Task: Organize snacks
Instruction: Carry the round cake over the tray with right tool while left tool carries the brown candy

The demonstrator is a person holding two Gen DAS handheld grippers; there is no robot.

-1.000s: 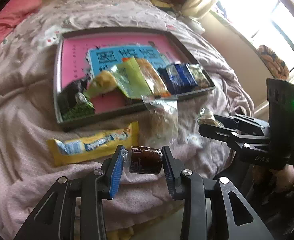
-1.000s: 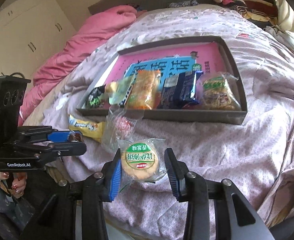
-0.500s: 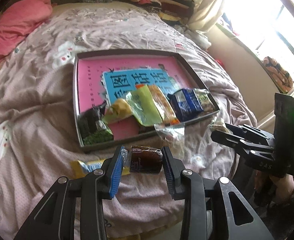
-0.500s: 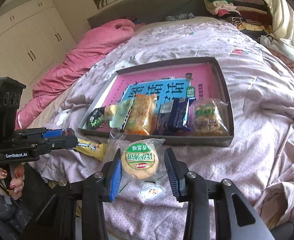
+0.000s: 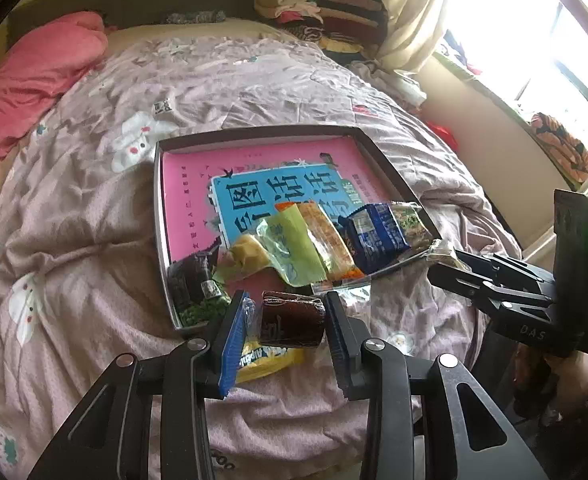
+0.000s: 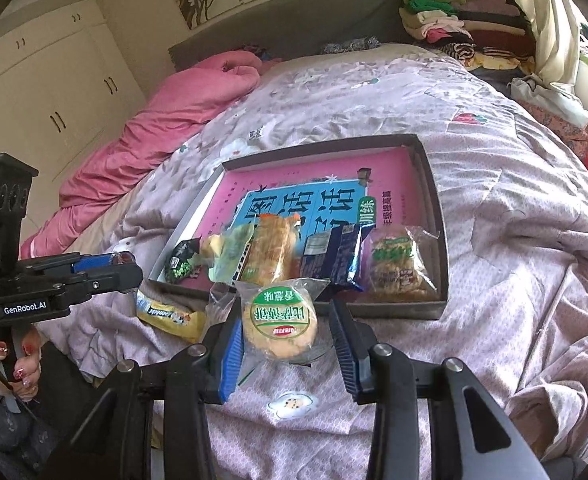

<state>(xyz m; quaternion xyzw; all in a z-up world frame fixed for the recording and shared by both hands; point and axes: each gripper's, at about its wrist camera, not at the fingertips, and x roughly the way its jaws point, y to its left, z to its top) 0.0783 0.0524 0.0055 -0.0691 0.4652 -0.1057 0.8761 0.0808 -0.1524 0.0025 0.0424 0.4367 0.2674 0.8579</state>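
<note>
Two snacks, brown packet (image 5: 291,322) and round cake (image 6: 279,322), each between tongs

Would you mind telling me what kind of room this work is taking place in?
Almost certainly a bedroom: the snack tray sits on a bed with a floral quilt, a pink duvet lies bunched near the headboard, and white wardrobes line the wall.

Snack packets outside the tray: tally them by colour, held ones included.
Dark brown: 1, dark brown packet in left gripper
Green-labelled: 1, round biscuit packet in right gripper
Yellow: 1, yellow bar packet on bedspread
Clear: 1, clear packet by tray
Total: 4
</note>
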